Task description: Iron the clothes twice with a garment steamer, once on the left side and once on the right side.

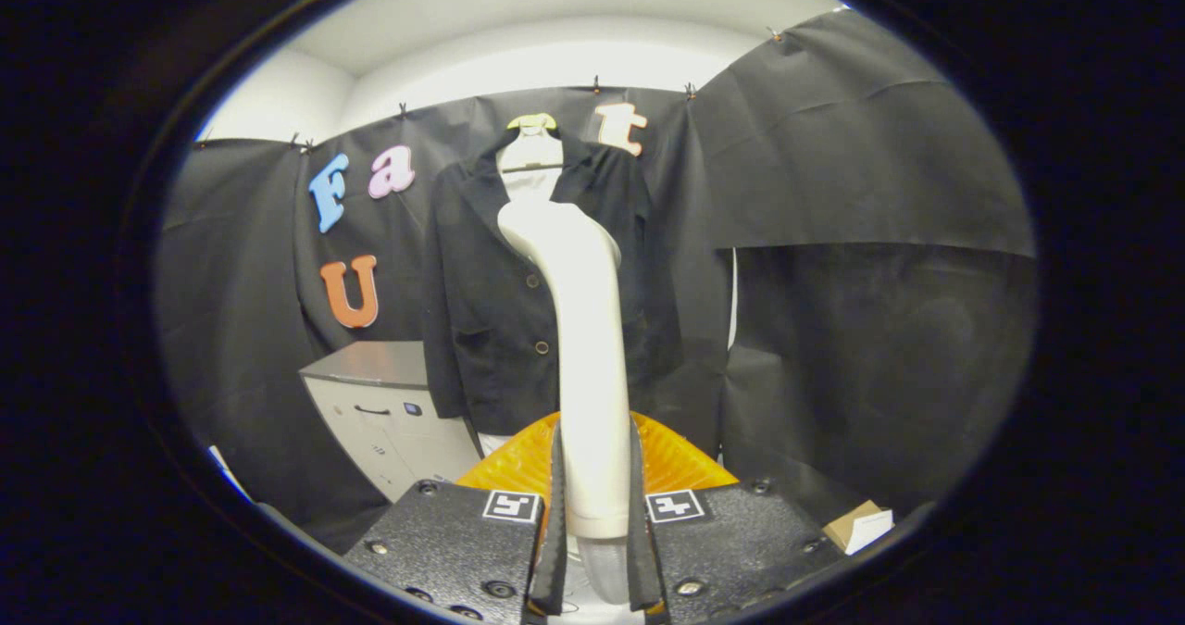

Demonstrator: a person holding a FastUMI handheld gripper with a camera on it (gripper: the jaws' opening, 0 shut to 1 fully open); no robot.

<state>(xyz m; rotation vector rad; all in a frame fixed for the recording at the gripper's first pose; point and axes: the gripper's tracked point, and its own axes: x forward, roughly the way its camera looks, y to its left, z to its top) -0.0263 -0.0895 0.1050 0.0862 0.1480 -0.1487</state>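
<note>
A white garment steamer [585, 347] stands upright between my fingers, its handle pinched by both and its head rising up in front of the jacket. My gripper [593, 505] is shut on that handle. Beyond the steamer a black jacket [491, 310] hangs on a pale hanger [531, 122] against the dark cloth wall, over a white shirt at the collar. The steamer head overlaps the jacket's front opening in view; how far apart they are I cannot tell.
A grey cabinet with drawers [384, 412] stands left of the jacket. An orange ribbed object [676, 458] lies just behind my fingers. A small cardboard box [861, 525] sits low to the right. Dark cloth walls close in on all sides.
</note>
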